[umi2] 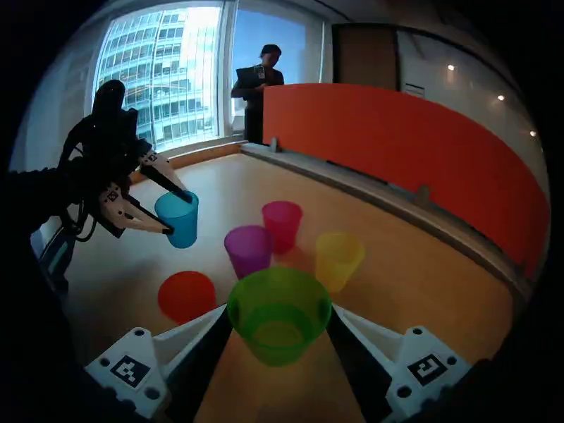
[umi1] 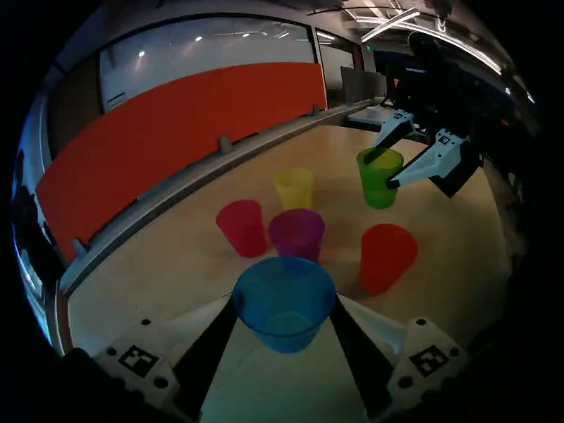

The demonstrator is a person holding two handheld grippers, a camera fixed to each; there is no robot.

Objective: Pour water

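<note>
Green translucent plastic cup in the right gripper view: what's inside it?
The green translucent plastic cup, held between the right tool's fingers, shows a bare inner wall and bottom, no solid object. Whether clear water sits in it cannot be told through the tint.

Upright blue cup (umi1: 284,303), upright green cup (umi2: 279,314) (both translucent, clamped).

The blue cup (umi1: 284,314) in my left tongs (umi1: 284,303) and the green cup (umi2: 279,321) in my right tongs (umi2: 279,310) look like smooth, translucent plastic. The tongs are matt white plastic. The desk (umi1: 176,261) is pale smooth wood, faintly glossy; the orange panel (umi1: 176,127) at ten o'clock looks matt.
</note>
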